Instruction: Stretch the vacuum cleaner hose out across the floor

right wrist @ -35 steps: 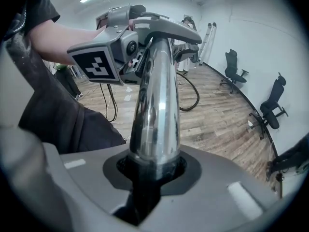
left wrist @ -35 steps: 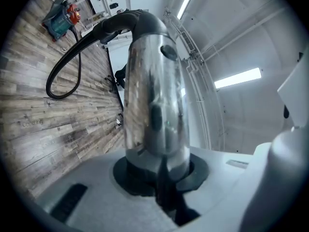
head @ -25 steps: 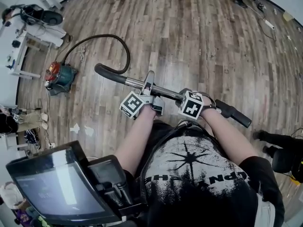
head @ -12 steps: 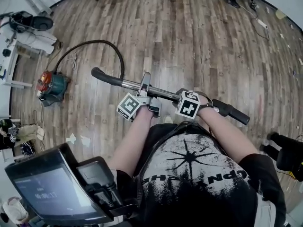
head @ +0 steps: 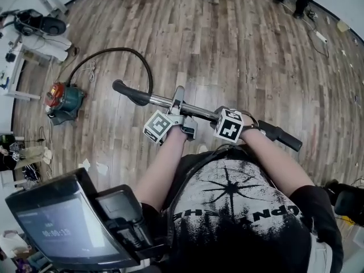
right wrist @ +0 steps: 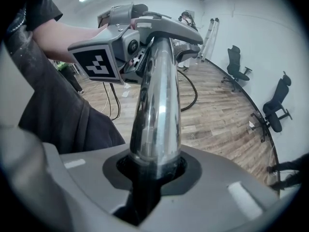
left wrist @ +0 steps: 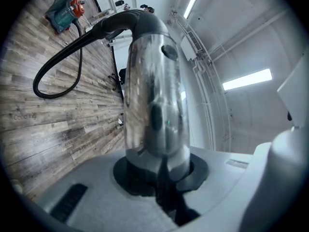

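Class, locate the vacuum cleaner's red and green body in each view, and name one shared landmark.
Head view: vacuum body at far left, upper half.
Left gripper view: top left.
Right gripper view: not in it.
Shared landmark: the chrome tube.

Left gripper [left wrist: 159, 173] and right gripper [right wrist: 153, 170], jaws tight around one metal tube [head: 199, 109]

Chrome tube [left wrist: 155, 95] tight between the fingers [left wrist: 91, 190], black hose [left wrist: 80, 62] loop beyond.

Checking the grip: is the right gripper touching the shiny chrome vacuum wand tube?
Touching. The right gripper view shows the right gripper clamped on the shiny chrome wand tube, no gap.
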